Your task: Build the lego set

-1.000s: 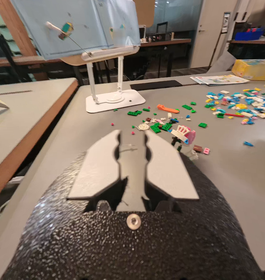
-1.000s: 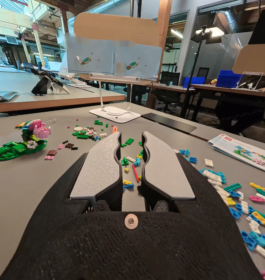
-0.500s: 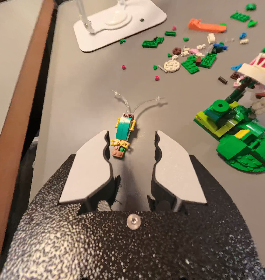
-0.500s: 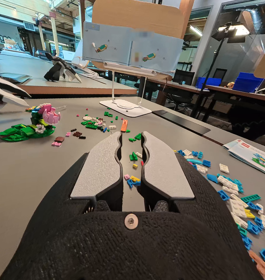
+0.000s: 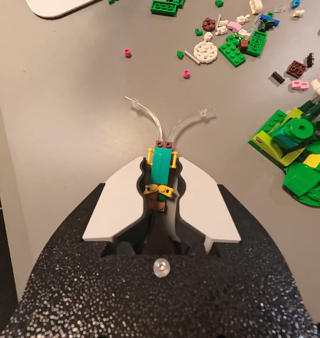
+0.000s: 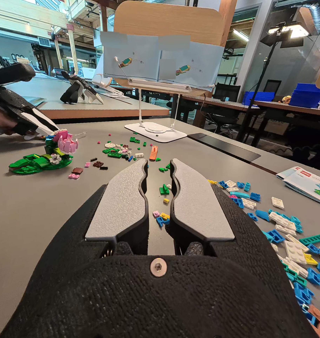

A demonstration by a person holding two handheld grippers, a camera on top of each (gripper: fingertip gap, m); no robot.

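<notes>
A small lego insect [image 5: 160, 166] with a teal back, brown ends, yellow side bars and two clear antennae [image 5: 152, 117] lies on the grey table. My left gripper [image 5: 161, 159] points down at it, and its fingers sit against the yellow side bars, closed in on the body. It also shows far left in the right wrist view [image 6: 36, 126]. A green lily-pad model with a pink flower [image 6: 45, 161] stands to its right [image 5: 302, 164]. My right gripper [image 6: 158, 162] hovers over loose bricks, narrowly open and empty.
An instruction booklet [image 6: 161, 64] rests on a white stand [image 6: 155, 130] at the back. Green and white loose pieces [image 5: 232, 49] and an orange separator [image 6: 153, 152] lie mid-table. Blue and white pieces [image 6: 283, 228] and a booklet [image 6: 311, 186] are right. The table edge [image 5: 1, 164] is left. My right fingertips sit around 40 cm from my left ones.
My left gripper tipped down, moved over the insect and narrowed its jaws around the body. My right gripper has drifted a little and kept the same gap.
</notes>
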